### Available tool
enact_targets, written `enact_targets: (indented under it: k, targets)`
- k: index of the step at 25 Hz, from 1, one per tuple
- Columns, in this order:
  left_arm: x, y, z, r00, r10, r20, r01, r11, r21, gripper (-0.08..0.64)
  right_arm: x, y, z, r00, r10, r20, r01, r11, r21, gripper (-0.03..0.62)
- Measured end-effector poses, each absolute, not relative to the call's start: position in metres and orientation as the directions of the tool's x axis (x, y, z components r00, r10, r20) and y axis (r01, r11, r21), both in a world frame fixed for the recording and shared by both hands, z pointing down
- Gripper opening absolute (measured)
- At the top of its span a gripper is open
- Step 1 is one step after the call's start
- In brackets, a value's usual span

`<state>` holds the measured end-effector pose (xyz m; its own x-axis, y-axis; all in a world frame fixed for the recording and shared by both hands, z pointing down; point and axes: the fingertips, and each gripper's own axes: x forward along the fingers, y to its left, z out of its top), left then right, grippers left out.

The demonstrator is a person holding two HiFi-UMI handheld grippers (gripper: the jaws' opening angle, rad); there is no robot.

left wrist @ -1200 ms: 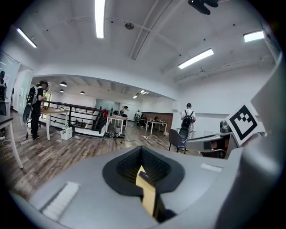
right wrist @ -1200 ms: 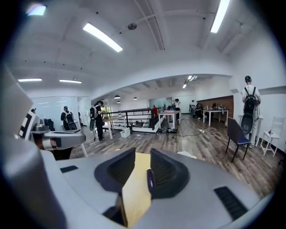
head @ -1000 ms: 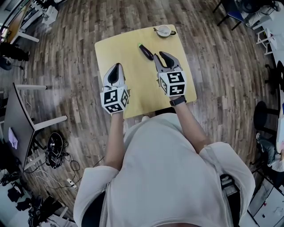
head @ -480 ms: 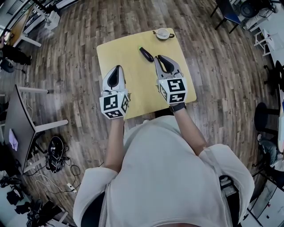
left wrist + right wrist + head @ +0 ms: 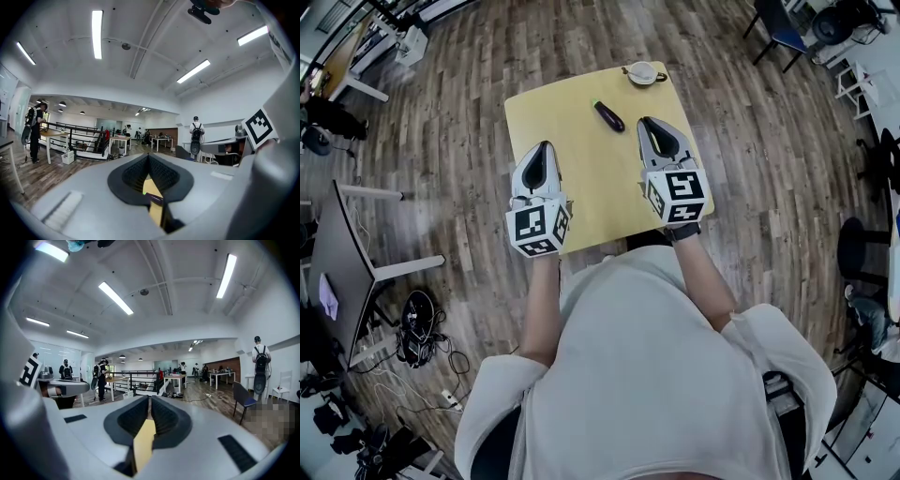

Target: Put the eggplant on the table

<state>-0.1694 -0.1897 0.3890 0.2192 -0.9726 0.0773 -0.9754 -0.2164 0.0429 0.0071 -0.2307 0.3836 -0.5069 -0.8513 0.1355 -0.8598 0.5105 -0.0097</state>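
A dark purple eggplant [image 5: 608, 115] with a green stem lies on the yellow table [image 5: 581, 197], toward its far side. My right gripper [image 5: 654, 125] hovers to the right of it, apart from it; its jaws are closing with nothing between them, and in the right gripper view [image 5: 149, 399] the tips meet over bare tabletop [image 5: 143, 441]. My left gripper [image 5: 538, 150] hangs over the table's left part, shut and empty. Through the slit below its tips [image 5: 148, 157], the left gripper view shows a sliver of the eggplant [image 5: 154, 198].
A small cup on a saucer [image 5: 643, 71] stands at the table's far right corner. Wooden floor surrounds the table. A grey desk [image 5: 337, 253] with cables beneath is at the left, chairs [image 5: 783, 23] at the upper right. People stand far off in the room.
Both grippers have risen and drawn back toward the person. The right gripper's jaws have closed and it has shifted right, away from the eggplant, which stays on the table.
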Motion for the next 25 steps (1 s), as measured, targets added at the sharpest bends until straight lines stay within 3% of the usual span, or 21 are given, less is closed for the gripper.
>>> enact_targets:
  k: [25]
  targets:
    - [-0.159,-0.199,0.399,0.218,-0.971,0.103,-0.976,-0.218,0.005,0.009,0.011,-0.243,0.391,-0.516,-0.835,0.189,-0.847,0.531,0.034,0.012]
